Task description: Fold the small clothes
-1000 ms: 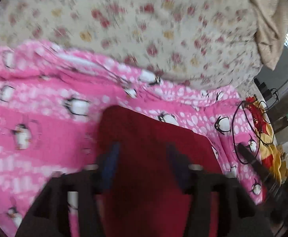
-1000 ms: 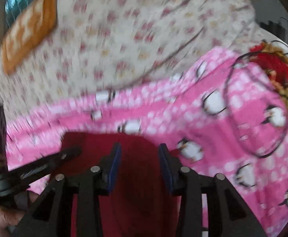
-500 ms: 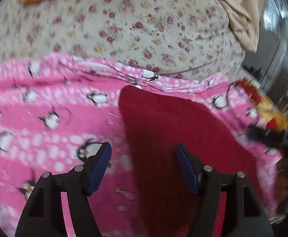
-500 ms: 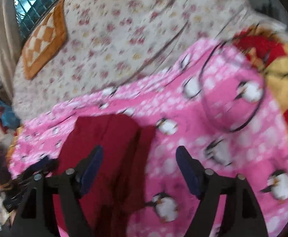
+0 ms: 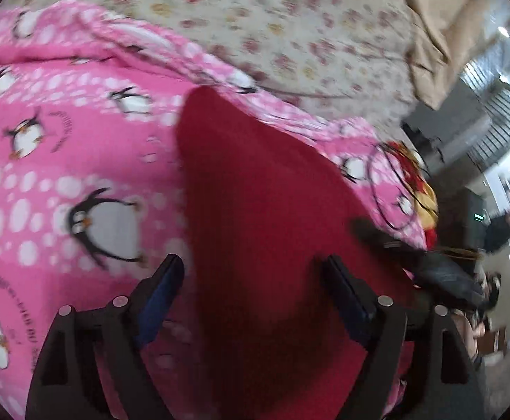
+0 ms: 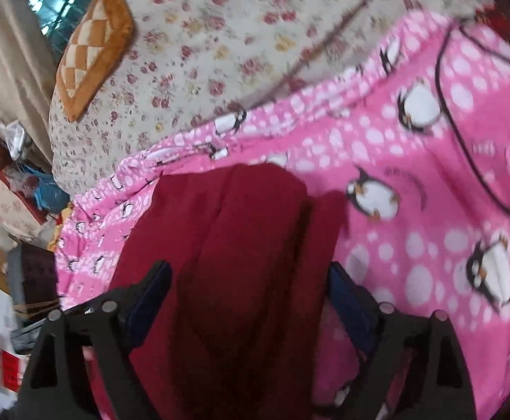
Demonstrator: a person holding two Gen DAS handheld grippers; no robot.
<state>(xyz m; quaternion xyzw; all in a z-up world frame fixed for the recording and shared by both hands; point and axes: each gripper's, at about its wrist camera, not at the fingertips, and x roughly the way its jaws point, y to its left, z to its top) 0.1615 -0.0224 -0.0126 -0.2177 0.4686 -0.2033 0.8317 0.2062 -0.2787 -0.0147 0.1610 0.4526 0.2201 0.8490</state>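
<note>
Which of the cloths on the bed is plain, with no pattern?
The dark red garment. The pink blanket beneath it has penguins, and the cream sheet has flowers.

Both wrist views are bright with soft daylight, and a window (image 6: pixel 50 10) glows blue-white at the top left of the right view. Motion blur smears the floral bedsheet (image 5: pixel 290 31) and the pink penguin blanket (image 6: pixel 430 182), and fine detail is lost. Fisheye distortion bends the edges, with dark corners around each round frame.

A lived-in home bedroom: floral bedsheet (image 6: pixel 219 45), pink penguin blanket (image 6: pixel 412 182), checkered orange cushion (image 6: pixel 93 45).
</note>
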